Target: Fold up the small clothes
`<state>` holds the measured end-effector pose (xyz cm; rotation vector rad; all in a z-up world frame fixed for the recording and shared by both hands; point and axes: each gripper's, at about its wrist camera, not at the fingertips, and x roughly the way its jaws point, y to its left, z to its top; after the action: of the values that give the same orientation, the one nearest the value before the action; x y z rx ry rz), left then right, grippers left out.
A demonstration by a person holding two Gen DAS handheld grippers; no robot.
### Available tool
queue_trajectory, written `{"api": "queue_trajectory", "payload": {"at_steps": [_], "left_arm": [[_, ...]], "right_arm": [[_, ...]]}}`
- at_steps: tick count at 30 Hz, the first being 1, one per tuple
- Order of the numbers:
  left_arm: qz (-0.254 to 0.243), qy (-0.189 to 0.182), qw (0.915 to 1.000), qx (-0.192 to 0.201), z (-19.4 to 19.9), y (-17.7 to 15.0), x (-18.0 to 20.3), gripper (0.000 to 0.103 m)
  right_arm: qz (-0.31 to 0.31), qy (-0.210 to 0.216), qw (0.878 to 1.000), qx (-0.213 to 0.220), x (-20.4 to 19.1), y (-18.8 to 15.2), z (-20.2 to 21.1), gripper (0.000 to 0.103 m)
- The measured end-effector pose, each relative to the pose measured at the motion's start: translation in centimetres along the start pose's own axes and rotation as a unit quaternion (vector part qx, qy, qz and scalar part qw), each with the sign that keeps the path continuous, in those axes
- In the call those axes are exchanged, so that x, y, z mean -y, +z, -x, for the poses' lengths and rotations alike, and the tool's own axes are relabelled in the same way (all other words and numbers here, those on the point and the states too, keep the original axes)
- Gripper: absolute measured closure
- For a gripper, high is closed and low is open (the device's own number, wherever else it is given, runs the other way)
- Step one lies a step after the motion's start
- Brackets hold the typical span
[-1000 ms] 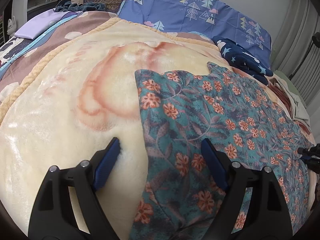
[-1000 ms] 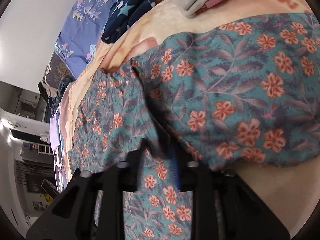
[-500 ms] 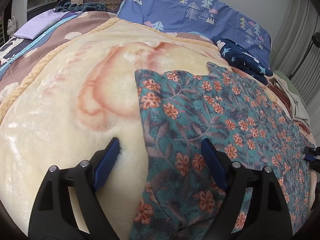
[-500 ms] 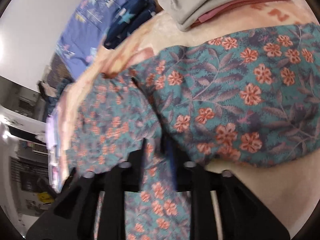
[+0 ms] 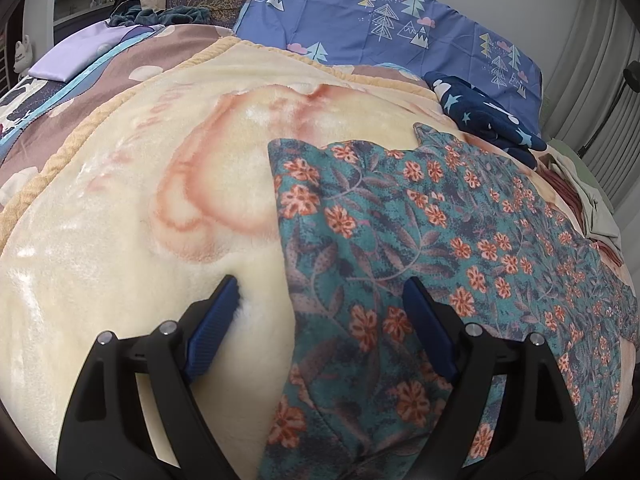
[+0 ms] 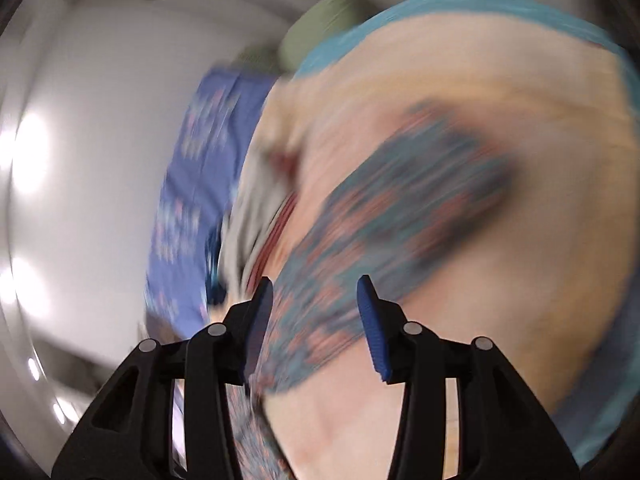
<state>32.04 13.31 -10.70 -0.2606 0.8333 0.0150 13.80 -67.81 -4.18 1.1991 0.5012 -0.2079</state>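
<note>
A teal garment with orange flowers [image 5: 420, 240] lies spread flat on a cream plush blanket [image 5: 140, 208]. My left gripper [image 5: 320, 300] is open and empty just above it, its jaws either side of the garment's left edge. The right wrist view is heavily blurred by motion. In it the garment [image 6: 380, 220] lies on the blanket, and my right gripper [image 6: 314, 292] is open and empty above its near end.
A blue pillow with tree prints [image 5: 400, 20] lies at the head of the bed. A navy star-print cloth [image 5: 488, 120] lies beside it. Folded grey and red-striped clothes [image 5: 588, 208] sit at the right edge. A purple cloth [image 5: 72, 60] lies far left.
My right gripper has opened and let go of the floral garment, then swung quickly away, blurring its view. It has left the left wrist view. My left gripper has not moved.
</note>
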Motion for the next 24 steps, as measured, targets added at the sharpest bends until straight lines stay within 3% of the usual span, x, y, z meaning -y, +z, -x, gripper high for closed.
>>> {"api": "queue_trajectory", "payload": {"at_steps": [7, 11, 15, 22, 23, 24], "left_arm": [[0.000, -0.001, 1.0000, 0.001, 0.0, 0.0, 0.0, 0.017], [-0.002, 0.001, 1.0000, 0.001, 0.0, 0.0, 0.1, 0.017], [-0.002, 0.002, 1.0000, 0.000, -0.1, 0.0, 0.1, 0.017], [-0.003, 0.003, 1.0000, 0.001, 0.0, 0.0, 0.2, 0.017], [-0.003, 0.003, 1.0000, 0.001, -0.1, 0.0, 0.2, 0.017], [-0.003, 0.003, 1.0000, 0.000, -0.1, 0.0, 0.2, 0.017]], "right_arm": [[-0.075, 0.000, 0.997, -0.003, 6.0, 1.5, -0.3, 0.058], [-0.101, 0.013, 0.995, -0.010, 6.8, 1.0, -2.5, 0.058], [-0.128, 0.044, 0.991, 0.014, 7.1, 1.6, -3.3, 0.057], [-0.159, 0.060, 0.985, 0.042, 7.8, 2.4, -4.0, 0.057], [-0.158, 0.061, 0.984, 0.049, 7.7, 2.3, -3.9, 0.058], [-0.154, 0.060, 0.985, 0.053, 7.6, 2.3, -3.7, 0.069]]}}
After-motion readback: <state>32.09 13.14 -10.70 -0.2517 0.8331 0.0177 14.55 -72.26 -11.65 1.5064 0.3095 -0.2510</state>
